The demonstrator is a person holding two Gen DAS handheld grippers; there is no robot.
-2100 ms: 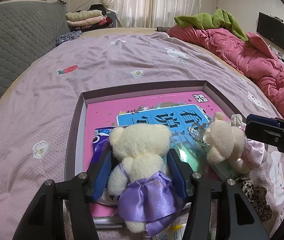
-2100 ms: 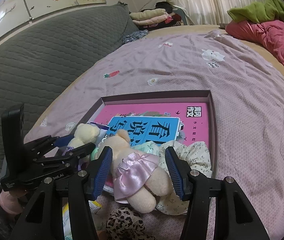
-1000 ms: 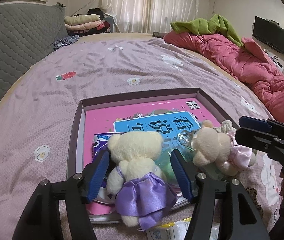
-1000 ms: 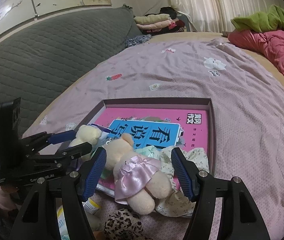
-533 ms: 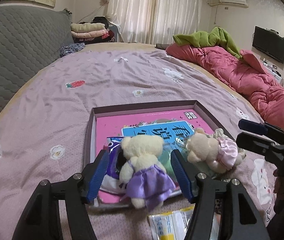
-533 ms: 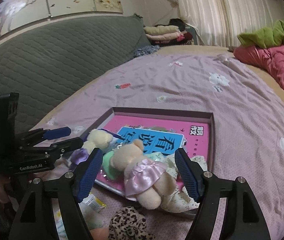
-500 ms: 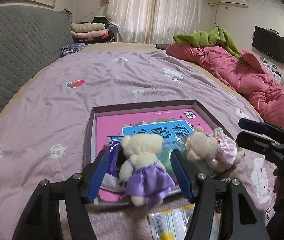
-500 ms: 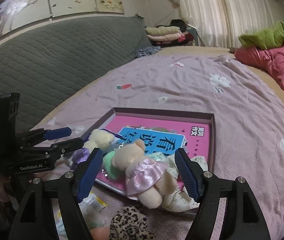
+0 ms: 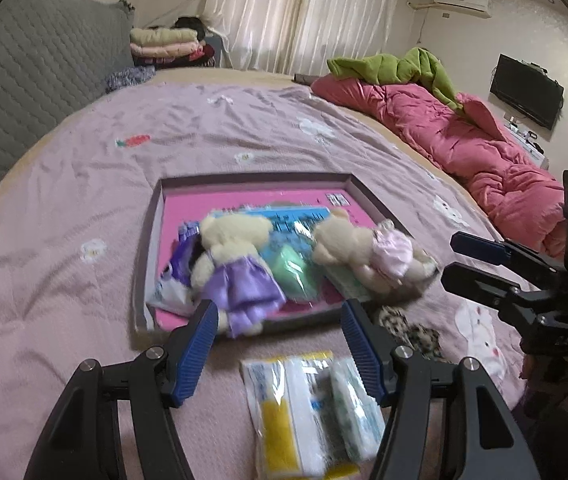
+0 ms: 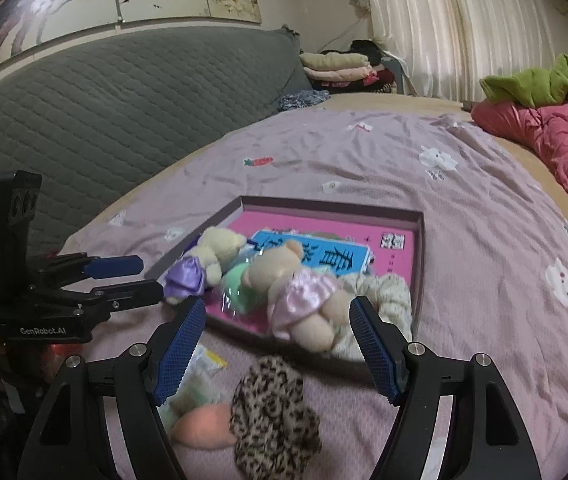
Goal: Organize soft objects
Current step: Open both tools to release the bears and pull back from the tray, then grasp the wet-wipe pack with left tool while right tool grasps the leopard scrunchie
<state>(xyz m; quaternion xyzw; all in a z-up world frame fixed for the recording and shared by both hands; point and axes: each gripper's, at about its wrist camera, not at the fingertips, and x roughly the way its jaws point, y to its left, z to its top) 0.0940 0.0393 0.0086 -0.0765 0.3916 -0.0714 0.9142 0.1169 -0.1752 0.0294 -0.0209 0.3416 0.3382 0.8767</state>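
A cream bear in a purple dress (image 9: 236, 264) lies at the near left of the shallow tray (image 9: 252, 178), its feet over the rim. A second bear in a pink dress (image 10: 295, 284) lies to its right on a floral cloth (image 10: 387, 292). My left gripper (image 9: 280, 320) stands open just short of the purple bear, nothing between its pads. My right gripper (image 10: 276, 316) is open too, pulled back from the pink bear. A leopard-print cloth (image 10: 272, 412) and a peach soft thing (image 10: 204, 424) lie on the bed below it.
Pink and blue books and a green packet (image 9: 295, 272) fill the tray. Tissue packs (image 9: 307, 412) lie on the lilac bedspread under my left gripper. A red quilt (image 9: 463, 136) with a green garment lies at the right, and a grey quilted headboard (image 10: 104, 120) at the left.
Both grippers have let go of the bears and drawn back from the tray. The right jaws have widened. Both bears stay in the tray.
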